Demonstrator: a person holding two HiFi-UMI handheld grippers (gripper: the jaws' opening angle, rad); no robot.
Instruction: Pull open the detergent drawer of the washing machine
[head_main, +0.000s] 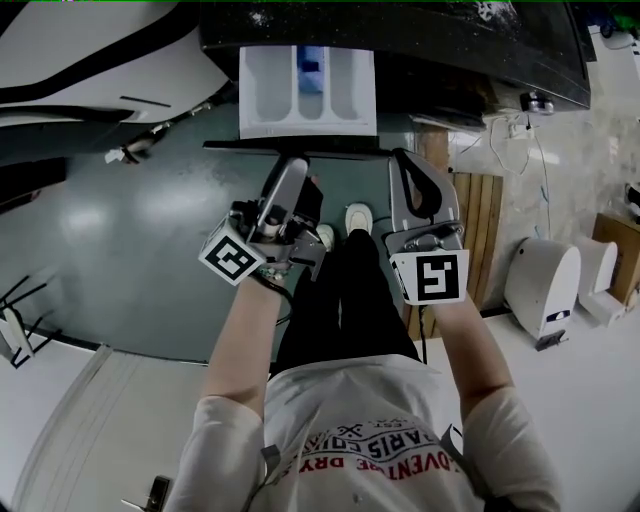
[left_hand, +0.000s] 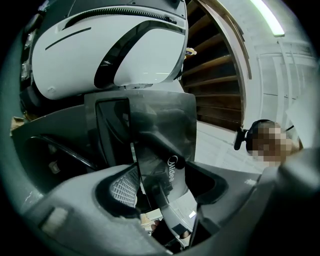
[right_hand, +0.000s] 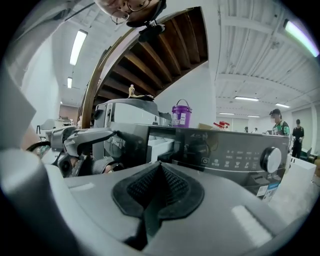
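Left gripper (head_main: 292, 168): we note the jaws wide apart. The dark front panel (left_hand: 160, 130) of the detergent drawer (head_main: 307, 92) stands between them and runs deep into the gap. The ribbed pad (left_hand: 124, 186) beside it shows bare, so nothing is clamped.

The drawer is out of the washing machine (head_main: 420, 40), with its white compartments just beyond this gripper's tips.

Right gripper (head_main: 408, 170): pads meet and hold nothing. It sits just to the right of the left gripper. The drawer lies ahead and to its left, and the control panel (right_hand: 235, 152) is straight ahead of it.
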